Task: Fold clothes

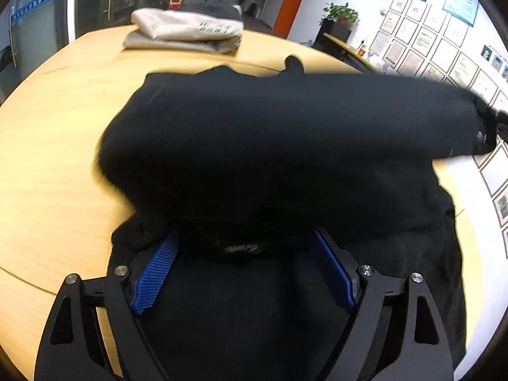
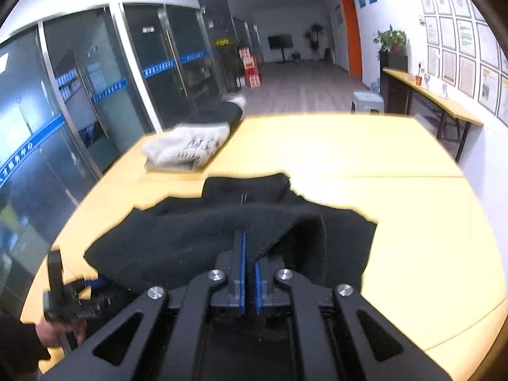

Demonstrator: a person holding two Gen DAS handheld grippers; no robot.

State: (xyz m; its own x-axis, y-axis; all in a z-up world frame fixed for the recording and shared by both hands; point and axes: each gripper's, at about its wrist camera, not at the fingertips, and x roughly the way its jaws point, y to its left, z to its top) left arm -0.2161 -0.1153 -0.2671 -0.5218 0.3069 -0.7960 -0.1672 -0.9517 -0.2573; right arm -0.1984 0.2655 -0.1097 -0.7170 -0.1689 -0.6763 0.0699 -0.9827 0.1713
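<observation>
A black garment (image 1: 279,146) lies on the wooden table (image 1: 54,146), partly folded over itself. My left gripper (image 1: 244,254) is open, its blue pads (image 1: 155,270) on either side of the near hem with a label. My right gripper (image 2: 250,254) is shut on a raised fold of the black garment (image 2: 197,241) and holds it above the table (image 2: 412,222). The right gripper also shows in the left wrist view (image 1: 487,133) at the garment's far right end. The left gripper shows in the right wrist view (image 2: 70,298), held by a hand.
A stack of folded grey and dark clothes (image 1: 187,30) sits at the table's far side, also in the right wrist view (image 2: 190,146). Glass doors stand to the left, a side desk (image 2: 435,98) and framed papers to the right.
</observation>
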